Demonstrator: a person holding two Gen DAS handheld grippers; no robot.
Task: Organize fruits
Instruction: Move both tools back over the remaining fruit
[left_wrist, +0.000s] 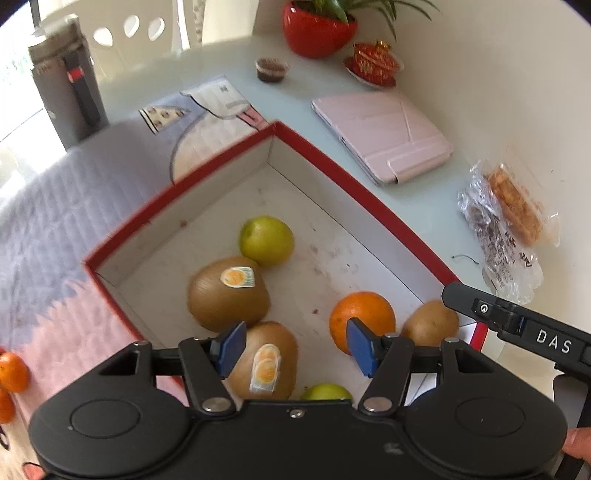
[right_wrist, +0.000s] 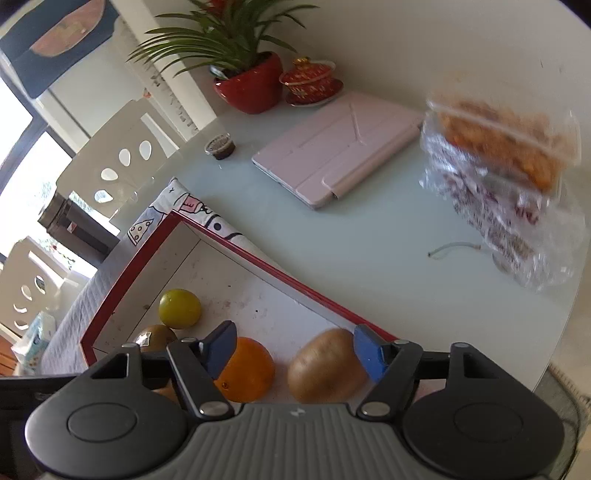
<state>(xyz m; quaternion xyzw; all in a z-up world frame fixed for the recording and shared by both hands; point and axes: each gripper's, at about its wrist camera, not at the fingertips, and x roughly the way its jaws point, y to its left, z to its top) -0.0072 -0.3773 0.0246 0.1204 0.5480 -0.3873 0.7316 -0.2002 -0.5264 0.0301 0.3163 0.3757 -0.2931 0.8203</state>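
Note:
A red-rimmed cardboard box (left_wrist: 351, 184) (right_wrist: 295, 277) with a white inside holds the fruit. In it lie a green apple (left_wrist: 266, 240) (right_wrist: 180, 308), two stickered kiwis (left_wrist: 227, 293) (left_wrist: 264, 362), an orange (left_wrist: 364, 317) (right_wrist: 247, 369), a plain kiwi (left_wrist: 430, 323) (right_wrist: 325, 369) and another green fruit (left_wrist: 327, 393). My left gripper (left_wrist: 297, 349) hangs open over the nearer stickered kiwi, its pads clear of the kiwi. My right gripper (right_wrist: 295, 350) stands open above the orange and the plain kiwi, gripping neither.
Two mandarins (left_wrist: 13, 371) lie outside the box on a quilted cloth (left_wrist: 55, 221). On the pale table are a pink tablet case (left_wrist: 384, 136) (right_wrist: 340, 147), a snack bag (left_wrist: 509, 229) (right_wrist: 506, 184), a red plant pot (left_wrist: 317, 33), a red lidded cup (right_wrist: 310, 79) and a small tub (left_wrist: 271, 68).

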